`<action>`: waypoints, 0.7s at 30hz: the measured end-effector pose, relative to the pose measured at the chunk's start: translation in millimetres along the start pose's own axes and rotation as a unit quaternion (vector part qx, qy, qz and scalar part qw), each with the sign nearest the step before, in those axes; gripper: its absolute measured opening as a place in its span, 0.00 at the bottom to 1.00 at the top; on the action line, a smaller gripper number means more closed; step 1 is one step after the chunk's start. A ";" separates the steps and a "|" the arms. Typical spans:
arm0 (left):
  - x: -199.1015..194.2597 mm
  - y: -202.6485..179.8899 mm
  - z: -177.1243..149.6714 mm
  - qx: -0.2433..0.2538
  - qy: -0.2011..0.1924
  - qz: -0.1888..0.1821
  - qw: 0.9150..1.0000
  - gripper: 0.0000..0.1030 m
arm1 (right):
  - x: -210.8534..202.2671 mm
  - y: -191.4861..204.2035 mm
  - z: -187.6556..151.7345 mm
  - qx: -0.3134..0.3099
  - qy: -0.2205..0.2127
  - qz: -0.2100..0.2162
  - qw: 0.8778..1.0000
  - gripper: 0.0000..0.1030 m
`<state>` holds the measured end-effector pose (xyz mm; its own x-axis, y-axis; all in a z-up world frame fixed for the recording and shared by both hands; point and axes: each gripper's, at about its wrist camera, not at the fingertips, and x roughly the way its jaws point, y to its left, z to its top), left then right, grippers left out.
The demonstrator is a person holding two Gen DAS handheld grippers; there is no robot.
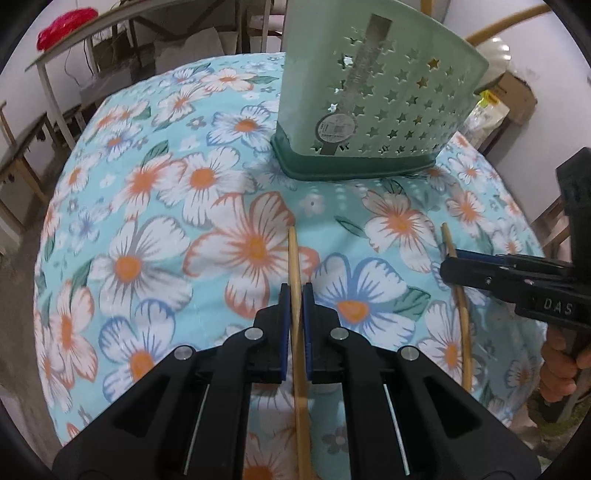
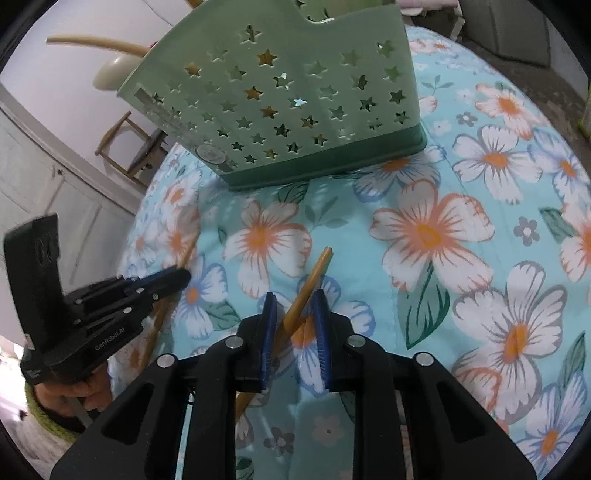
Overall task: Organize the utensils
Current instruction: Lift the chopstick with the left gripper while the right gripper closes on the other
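Note:
In the left wrist view my left gripper (image 1: 295, 295) is shut on a wooden chopstick (image 1: 293, 254), which runs straight between the blue pads over the floral cloth. My right gripper (image 2: 295, 295) is open, and a second chopstick (image 2: 314, 273) lies slanted between its tips with a gap on each side. A pale green utensil holder (image 1: 369, 110) with star-shaped holes stands upright just beyond both grippers. The same holder (image 2: 295, 110) fills the top of the right wrist view. Each camera catches the other gripper: the right gripper (image 1: 448, 264) at the right edge, the left gripper (image 2: 181, 275) at the left.
A round table under a blue floral cloth (image 1: 147, 221) carries everything, and its edge curves close on the left (image 2: 147, 206). A hand (image 1: 557, 369) grips the right tool. A wooden chair (image 2: 129, 147) and white cabinets stand beyond the table. A red object (image 1: 62, 27) sits on a far shelf.

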<state>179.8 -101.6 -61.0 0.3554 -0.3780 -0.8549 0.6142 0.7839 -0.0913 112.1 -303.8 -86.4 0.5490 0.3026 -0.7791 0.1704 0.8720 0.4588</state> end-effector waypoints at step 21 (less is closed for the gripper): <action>0.1 -25.2 -2.5 0.065 -0.013 0.072 0.995 0.05 | -1.5 -1.5 0.5 0.008 -0.010 -0.007 1.000 0.17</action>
<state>162.6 -120.2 -60.1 0.4637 -0.2797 -0.8407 0.6412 0.7607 0.1006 111.5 -305.7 -85.7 0.5626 0.2833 -0.7766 0.1904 0.8698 0.4552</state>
